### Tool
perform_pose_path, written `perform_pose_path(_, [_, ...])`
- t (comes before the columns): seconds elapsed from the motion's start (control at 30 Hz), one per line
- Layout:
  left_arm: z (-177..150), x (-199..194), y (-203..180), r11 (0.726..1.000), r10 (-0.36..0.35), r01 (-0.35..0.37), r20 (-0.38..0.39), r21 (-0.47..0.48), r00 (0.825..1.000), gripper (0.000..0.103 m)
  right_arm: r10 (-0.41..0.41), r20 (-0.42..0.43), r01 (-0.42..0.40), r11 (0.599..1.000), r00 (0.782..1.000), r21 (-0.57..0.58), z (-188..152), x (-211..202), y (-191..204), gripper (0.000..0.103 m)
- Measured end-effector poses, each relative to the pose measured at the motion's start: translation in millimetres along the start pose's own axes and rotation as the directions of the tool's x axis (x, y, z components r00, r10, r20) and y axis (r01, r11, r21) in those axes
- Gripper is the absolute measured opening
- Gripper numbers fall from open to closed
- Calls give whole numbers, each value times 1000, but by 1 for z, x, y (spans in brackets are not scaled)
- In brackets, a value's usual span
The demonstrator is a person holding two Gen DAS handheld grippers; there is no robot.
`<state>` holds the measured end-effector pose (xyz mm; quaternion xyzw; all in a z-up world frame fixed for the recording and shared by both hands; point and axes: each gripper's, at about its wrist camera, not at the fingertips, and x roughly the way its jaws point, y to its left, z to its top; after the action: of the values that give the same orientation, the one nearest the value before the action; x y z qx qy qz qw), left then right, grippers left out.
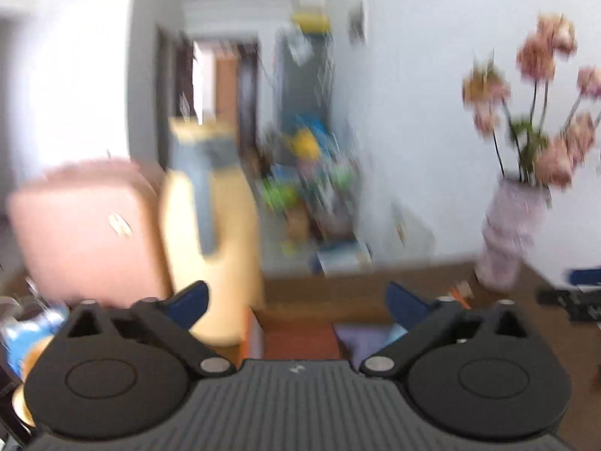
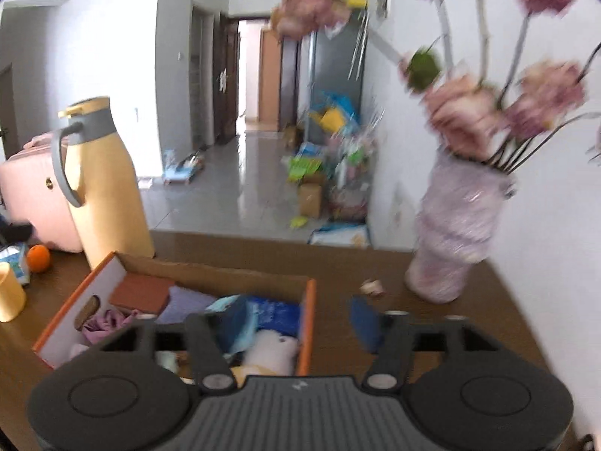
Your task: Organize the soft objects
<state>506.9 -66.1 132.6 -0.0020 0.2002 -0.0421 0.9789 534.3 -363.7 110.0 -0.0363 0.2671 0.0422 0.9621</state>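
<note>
An orange-edged cardboard box [image 2: 308, 323] sits on the brown table and holds soft things: a rust-red sponge [image 2: 141, 293], a purple cloth [image 2: 184, 302], a pink cloth [image 2: 107, 323], blue packets [image 2: 274, 310] and a white soft item [image 2: 272, 351]. My right gripper [image 2: 296, 321] is open and empty above the box's right edge. My left gripper [image 1: 298, 300] is open and empty above the same box [image 1: 249, 332], where the red sponge [image 1: 300, 338] and purple cloth [image 1: 362, 338] show. The left view is blurred.
A yellow thermos jug [image 2: 107, 184] and a pink suitcase [image 2: 32, 195] stand at the left. An orange [image 2: 38, 258] and yellow cup [image 2: 9, 293] lie near them. A vase with pink flowers [image 2: 450, 225] stands at the right by the wall. A small scrap [image 2: 372, 287] lies beside it.
</note>
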Motion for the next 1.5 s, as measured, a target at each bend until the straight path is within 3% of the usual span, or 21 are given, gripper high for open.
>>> perform_pose_path(0.03, [-4,-12,0,1000,22,-22,70,4,997,103,-22,46,23,1000,999,-17,-4,-11,1,94])
perform_pose_path(0.1, [-9,-26,-5,999,38,-42,119,34,992,103,-34,103,39,998,994,-49,-10,-26,3,95])
perform_pose_path(0.4, [-10,-52,-18,999,22,-27,110,41,994,103,-33,156,39,999,987,-34,-8,-70,8,95])
perform_pose_path(0.6, [-20,-92,-8,999,23,-28,136,32,990,103,-26,208,21,999,978,24,-16,-106,5,95])
perform_pose_path(0.73, [-52,-137,-2,998,39,-47,169,39,985,103,-5,251,-7,999,968,46,-57,-140,13,95])
perform_pose_path(0.97, [-157,-239,8,993,82,-103,265,63,961,103,21,311,-21,1000,950,-4,-159,-224,50,96])
perform_pose_path(1.1, [-218,-296,15,996,64,-78,262,44,963,103,72,348,-81,997,935,10,-220,-270,69,98])
perform_pose_path(1.37, [-306,-379,32,993,118,-112,213,-38,970,103,50,313,-79,994,949,78,-333,-340,114,102])
perform_pose_path(1.43, [-319,-395,37,990,142,-139,224,-30,964,103,61,306,-100,989,950,113,-357,-355,121,102])
perform_pose_path(1.5, [-321,-404,40,992,122,-123,233,-8,965,103,77,303,-117,986,950,115,-371,-367,130,102])
